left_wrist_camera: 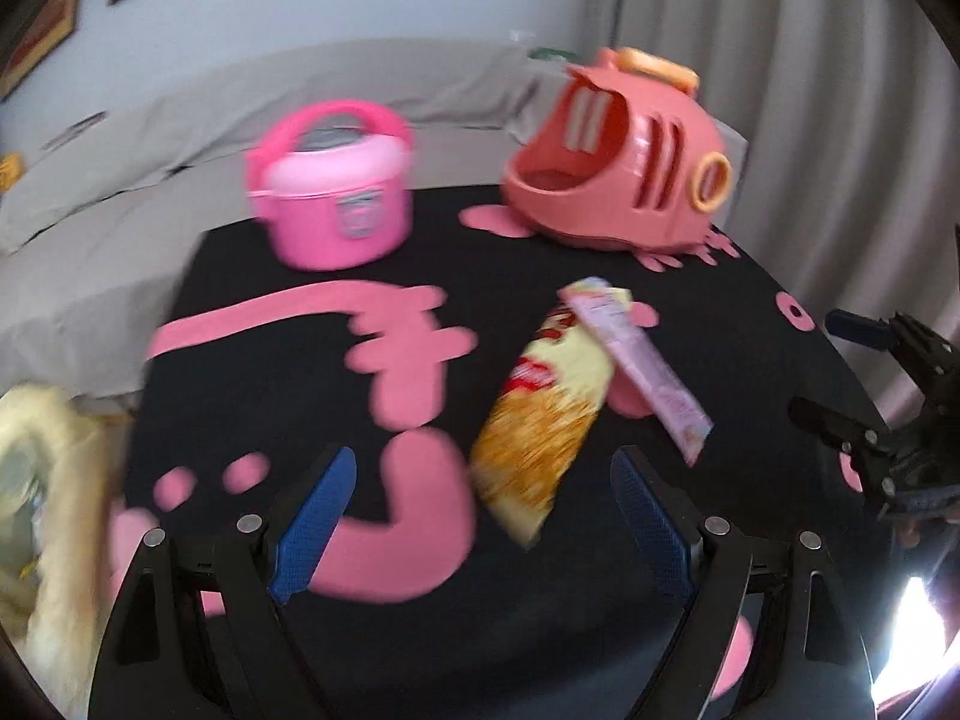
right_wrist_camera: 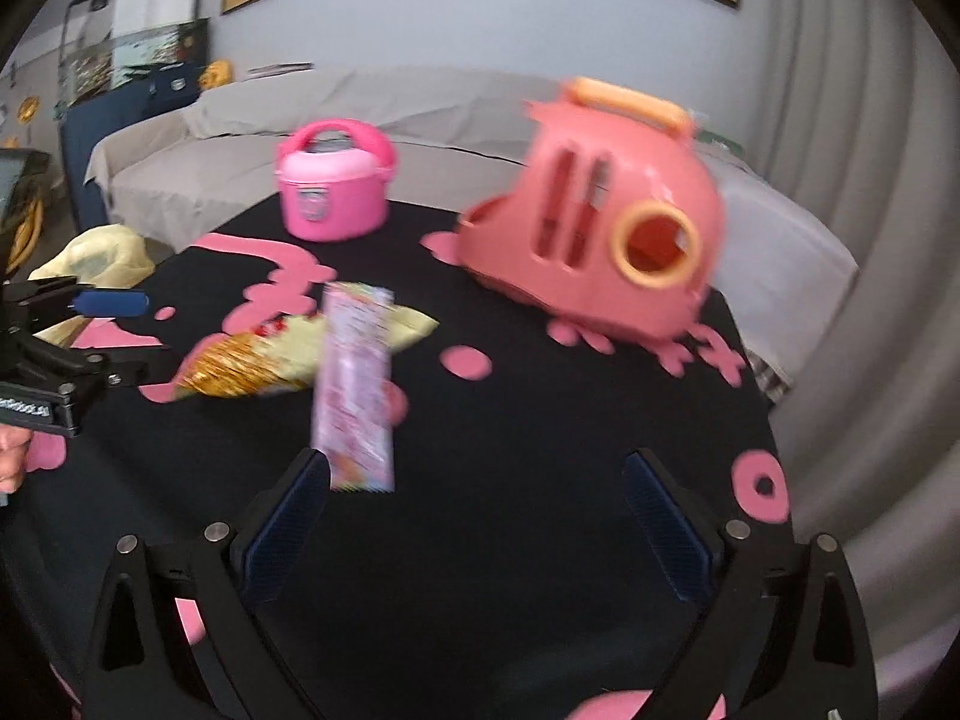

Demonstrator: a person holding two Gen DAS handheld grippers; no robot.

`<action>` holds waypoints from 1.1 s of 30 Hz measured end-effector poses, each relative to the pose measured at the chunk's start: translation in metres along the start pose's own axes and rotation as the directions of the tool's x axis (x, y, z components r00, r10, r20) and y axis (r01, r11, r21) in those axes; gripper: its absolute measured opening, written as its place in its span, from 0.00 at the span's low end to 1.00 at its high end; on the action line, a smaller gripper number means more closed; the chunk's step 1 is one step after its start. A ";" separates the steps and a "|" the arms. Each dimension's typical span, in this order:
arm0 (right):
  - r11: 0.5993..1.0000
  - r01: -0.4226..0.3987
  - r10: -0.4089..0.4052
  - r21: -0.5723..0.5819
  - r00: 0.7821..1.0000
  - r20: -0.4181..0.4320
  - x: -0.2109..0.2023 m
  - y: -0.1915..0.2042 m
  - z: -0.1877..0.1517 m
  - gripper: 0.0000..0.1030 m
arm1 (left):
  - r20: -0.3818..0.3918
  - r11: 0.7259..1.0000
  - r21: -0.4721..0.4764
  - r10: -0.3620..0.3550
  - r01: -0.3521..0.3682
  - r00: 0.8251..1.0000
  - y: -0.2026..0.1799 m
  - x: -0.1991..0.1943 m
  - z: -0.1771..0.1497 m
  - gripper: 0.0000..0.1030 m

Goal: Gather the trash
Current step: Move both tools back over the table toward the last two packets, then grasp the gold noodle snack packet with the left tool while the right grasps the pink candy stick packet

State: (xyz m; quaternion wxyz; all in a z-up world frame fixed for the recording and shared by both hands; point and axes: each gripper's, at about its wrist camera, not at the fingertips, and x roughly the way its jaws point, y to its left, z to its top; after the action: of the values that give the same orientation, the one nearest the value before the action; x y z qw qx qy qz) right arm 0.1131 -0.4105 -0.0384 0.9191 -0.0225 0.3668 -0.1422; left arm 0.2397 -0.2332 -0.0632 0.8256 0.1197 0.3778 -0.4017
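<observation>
A yellow snack bag [left_wrist_camera: 540,420] lies on the black table cloth, and a long pink wrapper [left_wrist_camera: 636,360] lies across its far end. My left gripper [left_wrist_camera: 480,528] is open just short of the bag, nothing between its blue pads. In the right wrist view the pink wrapper [right_wrist_camera: 357,390] reaches almost to the left finger of my right gripper [right_wrist_camera: 477,534], which is wide open and empty. The snack bag [right_wrist_camera: 282,348] lies behind the wrapper. Each gripper shows in the other's view: the right [left_wrist_camera: 834,372] at the right edge, the left [right_wrist_camera: 138,333] at the left edge.
A pink toy rice cooker [left_wrist_camera: 333,192] and a salmon toy toaster [left_wrist_camera: 618,162] stand at the far side of the black cloth with pink shapes [left_wrist_camera: 270,276]. A cream-coloured bag [left_wrist_camera: 48,510] sits off the table's left edge. A grey covered sofa and curtains lie behind.
</observation>
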 end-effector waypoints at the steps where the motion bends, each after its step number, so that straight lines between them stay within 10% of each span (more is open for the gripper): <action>1: 1.000 0.003 -0.003 0.014 1.000 -0.003 0.000 -0.007 -0.003 0.96 | -0.021 1.000 0.010 -0.010 0.010 1.000 -0.006 0.010 0.006 0.84; 11: 0.997 0.001 0.003 0.081 0.999 -0.048 0.015 -0.031 -0.024 0.98 | -0.140 0.997 -0.029 -0.075 0.071 0.987 -0.016 0.056 0.023 0.46; 17: 0.991 -0.078 0.085 0.111 0.995 -0.056 0.022 -0.022 -0.011 0.98 | -0.098 0.989 -0.148 -0.036 0.022 0.995 0.006 0.014 0.002 0.46; 25: 0.964 -0.262 0.261 -0.042 0.965 -0.033 0.019 0.031 0.013 0.95 | -0.108 0.926 -0.254 0.261 -0.280 0.959 0.051 -0.046 -0.051 0.47; 33: 0.902 -0.320 0.297 -0.291 0.947 -0.121 0.037 0.091 0.023 0.79 | -0.113 0.885 -0.354 0.280 -0.302 0.953 0.080 -0.081 -0.087 0.47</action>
State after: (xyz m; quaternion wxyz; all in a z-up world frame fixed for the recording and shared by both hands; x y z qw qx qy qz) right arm 0.1765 -0.3350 -0.0593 0.9011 -0.1015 0.4168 0.0630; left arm 0.2230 -0.0914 -0.0733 0.8727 0.0302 0.4479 -0.1917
